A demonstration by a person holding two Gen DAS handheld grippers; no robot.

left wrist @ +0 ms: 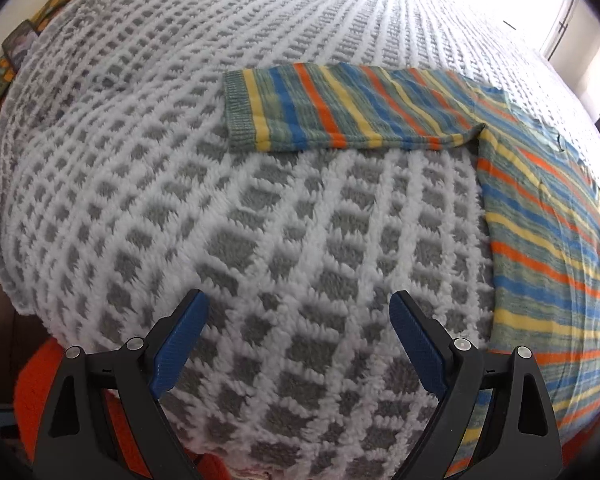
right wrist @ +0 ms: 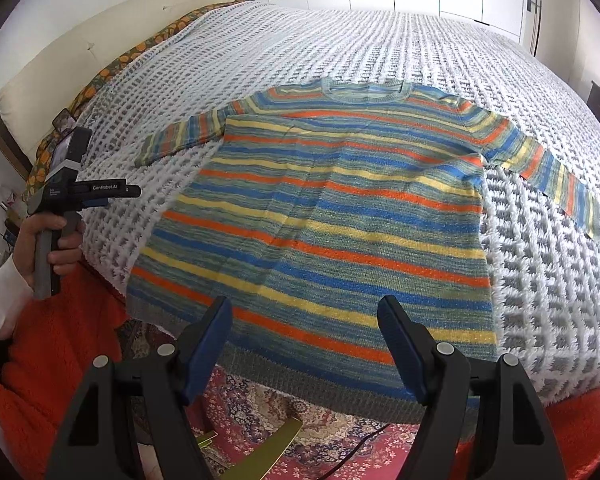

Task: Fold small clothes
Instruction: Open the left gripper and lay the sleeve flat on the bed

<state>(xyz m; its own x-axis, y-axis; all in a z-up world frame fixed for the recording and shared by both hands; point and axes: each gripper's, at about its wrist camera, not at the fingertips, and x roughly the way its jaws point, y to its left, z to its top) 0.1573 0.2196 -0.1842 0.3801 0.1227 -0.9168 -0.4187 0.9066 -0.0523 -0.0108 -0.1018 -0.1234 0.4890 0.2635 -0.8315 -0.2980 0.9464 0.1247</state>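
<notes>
While the striped sweater [left wrist: 540, 216] lay spread flat on the waffle-knit blanket [left wrist: 260, 220], the left wrist view looked down over bare blanket, with the left gripper [left wrist: 300, 340] hanging apart from the garment, its blue pads spread wide and nothing between them. From that gripper the sweater's body lay off to the right, touching nothing, and the left sleeve [left wrist: 340, 108] reached out from the body across the blanket ahead, its long axis crossing the view from side to side and its ribbed cuff [left wrist: 238, 110] at the far end from the body. In the right wrist view the sweater [right wrist: 332, 208] showed whole and face up, collar [right wrist: 366, 90] away from the camera, hem nearest and overhanging the blanket's edge above a patterned rug [right wrist: 260, 420]. The right gripper [right wrist: 304, 344] hovered just over that hem, jaws standing wide and gripping nothing, so it was the nearer claw to the body. The left gripper [right wrist: 100, 192], held in a hand [right wrist: 50, 240], sat well out from the sweater on the side of the left sleeve [right wrist: 180, 136]; the right sleeve [right wrist: 556, 176] trailed out on the opposite side. Judging by this layout, the fold probably begins with a sleeve brought across the body, and each claw stood on the side of its own sleeve.
</notes>
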